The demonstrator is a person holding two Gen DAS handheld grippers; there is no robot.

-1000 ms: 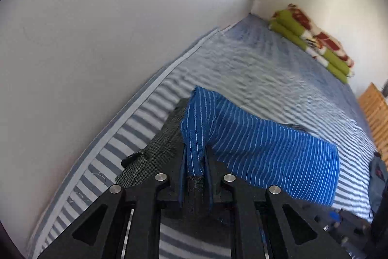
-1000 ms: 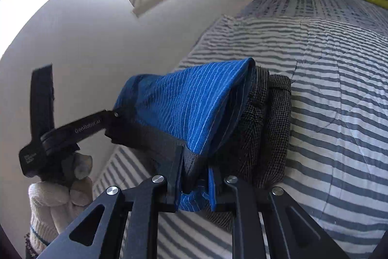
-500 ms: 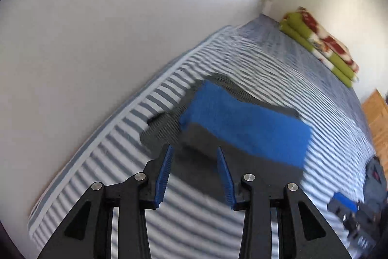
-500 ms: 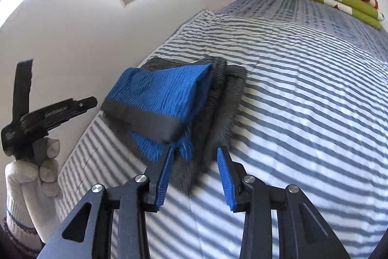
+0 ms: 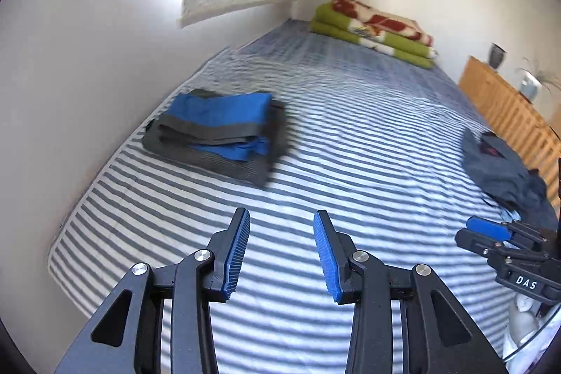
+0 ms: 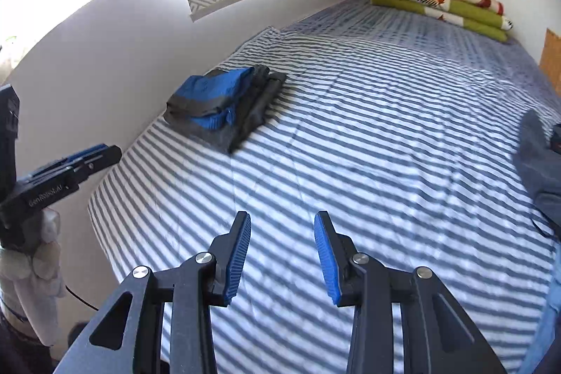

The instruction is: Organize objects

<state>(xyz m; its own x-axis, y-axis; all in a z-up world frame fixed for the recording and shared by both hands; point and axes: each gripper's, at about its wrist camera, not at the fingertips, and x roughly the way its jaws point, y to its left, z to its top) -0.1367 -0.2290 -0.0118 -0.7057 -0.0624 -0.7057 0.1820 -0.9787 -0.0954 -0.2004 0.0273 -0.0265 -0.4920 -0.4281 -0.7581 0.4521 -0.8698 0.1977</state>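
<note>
A folded blue striped garment (image 5: 224,114) lies on top of a folded dark grey checked garment (image 5: 245,163) on the striped bed (image 5: 350,163), near the wall. The stack also shows in the right wrist view (image 6: 217,100). My left gripper (image 5: 280,251) is open and empty, well back from the stack. My right gripper (image 6: 282,251) is open and empty, also back from it. The right gripper shows at the right edge of the left wrist view (image 5: 491,237); the left gripper shows at the left edge of the right wrist view (image 6: 70,167).
A heap of dark unfolded clothes (image 5: 505,174) lies at the bed's right side. A folded green and red blanket (image 5: 375,30) sits at the far end. A wooden slatted piece of furniture (image 5: 508,104) stands to the right. A white wall runs along the left.
Both grippers let go of the blue garment, opened and drew back from the stack. The blue garment now lies folded on the grey one.
</note>
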